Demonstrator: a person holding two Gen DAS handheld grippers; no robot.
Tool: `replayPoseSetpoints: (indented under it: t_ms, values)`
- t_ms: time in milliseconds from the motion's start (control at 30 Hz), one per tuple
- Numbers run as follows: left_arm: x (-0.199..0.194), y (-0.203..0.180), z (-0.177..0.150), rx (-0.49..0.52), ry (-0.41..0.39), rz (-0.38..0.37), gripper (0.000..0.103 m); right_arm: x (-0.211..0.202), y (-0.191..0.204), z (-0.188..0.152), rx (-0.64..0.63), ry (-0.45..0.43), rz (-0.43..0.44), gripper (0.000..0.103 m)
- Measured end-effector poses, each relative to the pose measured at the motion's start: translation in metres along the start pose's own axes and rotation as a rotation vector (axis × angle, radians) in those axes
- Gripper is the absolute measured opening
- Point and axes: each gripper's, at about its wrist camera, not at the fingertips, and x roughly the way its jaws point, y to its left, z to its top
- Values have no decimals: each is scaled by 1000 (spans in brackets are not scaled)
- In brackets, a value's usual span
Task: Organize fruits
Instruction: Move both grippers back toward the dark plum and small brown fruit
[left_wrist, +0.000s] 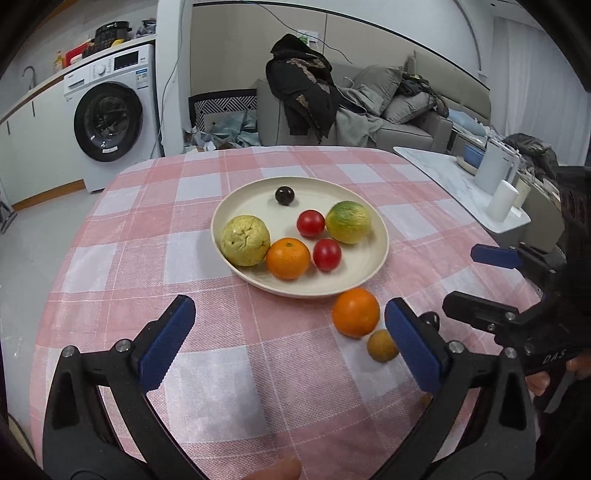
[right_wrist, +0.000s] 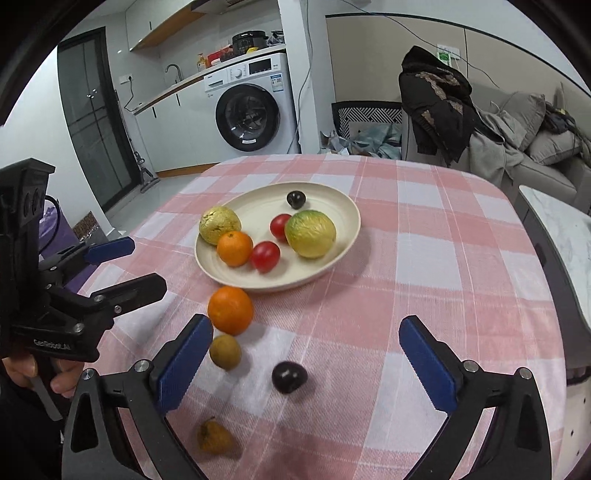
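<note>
Both jaws stand wide open with nothing between their pads: the left gripper (left_wrist: 288, 343) and the right gripper (right_wrist: 304, 363). Between the right jaws lies a dark plum (right_wrist: 289, 376); by its left finger sit a small brown fruit (right_wrist: 225, 351) and an orange (right_wrist: 230, 310). Farther ahead, a plate (right_wrist: 332, 258) holds six fruits on the checked tablecloth (right_wrist: 424, 258).

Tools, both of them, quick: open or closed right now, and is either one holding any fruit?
Left tool: open wide, holding nothing.
Right tool: open wide, holding nothing; a dark plum lies on the cloth between its fingers, untouched.
</note>
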Motion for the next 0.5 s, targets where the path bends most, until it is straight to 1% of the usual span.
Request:
replayPoseSetpoints:
  t_ms: [100, 233, 367, 500]
  values:
    - [-1, -9, -3, 25, 5, 14, 102, 2, -2, -4, -5, 23, -25, 103]
    - [2, -15, -5, 29, 18, -4, 102, 1, 0, -7, -23, 36, -32, 103]
    - [4, -20, -6, 44, 20, 11, 102, 2, 1, -10, -50, 57, -47, 103]
    - [6, -24, -9, 69, 27, 26, 102, 0, 3, -11, -69, 64, -43, 103]
